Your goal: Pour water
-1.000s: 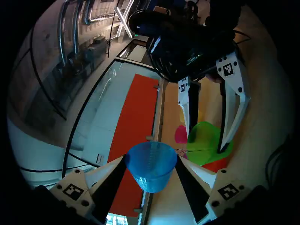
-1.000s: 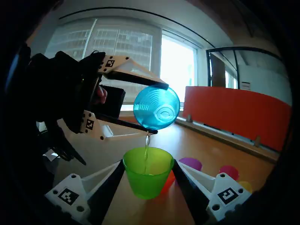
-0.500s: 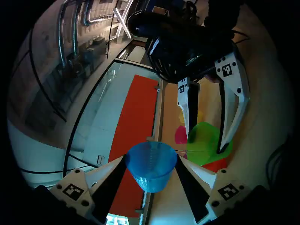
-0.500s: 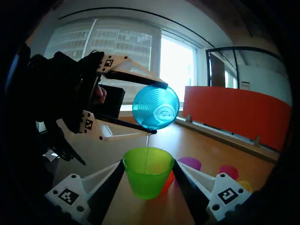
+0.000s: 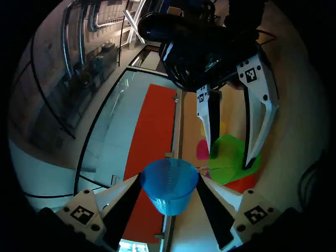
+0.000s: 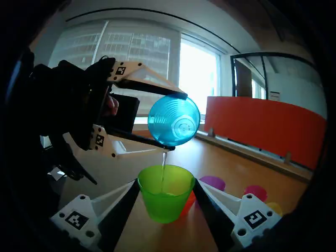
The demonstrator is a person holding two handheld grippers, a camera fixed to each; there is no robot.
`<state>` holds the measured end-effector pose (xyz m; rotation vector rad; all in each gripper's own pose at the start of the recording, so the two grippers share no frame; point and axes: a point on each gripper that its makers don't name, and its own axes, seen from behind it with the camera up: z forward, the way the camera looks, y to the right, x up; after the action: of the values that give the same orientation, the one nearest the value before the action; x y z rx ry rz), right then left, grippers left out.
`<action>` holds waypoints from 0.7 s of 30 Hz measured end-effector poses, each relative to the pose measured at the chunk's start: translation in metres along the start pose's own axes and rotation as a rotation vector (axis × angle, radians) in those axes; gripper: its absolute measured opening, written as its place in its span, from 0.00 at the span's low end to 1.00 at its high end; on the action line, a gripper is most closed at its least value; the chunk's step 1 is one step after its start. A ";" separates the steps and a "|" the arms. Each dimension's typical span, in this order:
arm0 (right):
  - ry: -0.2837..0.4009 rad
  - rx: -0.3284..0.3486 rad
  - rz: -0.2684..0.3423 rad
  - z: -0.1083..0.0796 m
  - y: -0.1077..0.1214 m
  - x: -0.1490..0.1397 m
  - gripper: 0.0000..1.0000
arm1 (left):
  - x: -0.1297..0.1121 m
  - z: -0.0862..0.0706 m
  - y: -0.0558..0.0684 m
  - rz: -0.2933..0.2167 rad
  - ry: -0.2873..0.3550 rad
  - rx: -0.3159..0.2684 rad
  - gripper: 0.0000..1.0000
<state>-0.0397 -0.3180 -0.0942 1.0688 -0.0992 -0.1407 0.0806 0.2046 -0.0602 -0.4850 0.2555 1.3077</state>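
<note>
Gripping blue cup (image 5: 169,194), left gripper (image 5: 169,179) pours, stream (image 6: 163,161) seemingly within green cup (image 6: 166,201) rim, right gripper (image 6: 166,184) holding

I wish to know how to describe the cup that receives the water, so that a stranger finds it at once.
Start at the wooden table before the long orange panel, where small cups stand. The green cup is nearest, held between the fingers of the right gripper. Unlike the purple cup and pink cup behind it, it catches a thin stream from the tilted blue cup.
</note>
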 end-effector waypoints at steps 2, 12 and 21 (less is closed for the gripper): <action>0.000 0.000 -0.001 0.000 0.000 0.000 0.94 | 0.000 0.000 0.000 0.003 0.000 0.001 0.89; 0.001 0.001 -0.001 0.000 0.000 0.001 0.94 | 0.002 -0.003 0.000 0.025 0.000 0.005 0.88; 0.004 -0.001 0.000 0.000 0.000 0.001 0.94 | 0.004 -0.005 -0.001 0.040 0.002 0.013 0.88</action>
<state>-0.0386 -0.3183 -0.0937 1.0681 -0.0954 -0.1388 0.0835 0.2058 -0.0660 -0.4726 0.2767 1.3433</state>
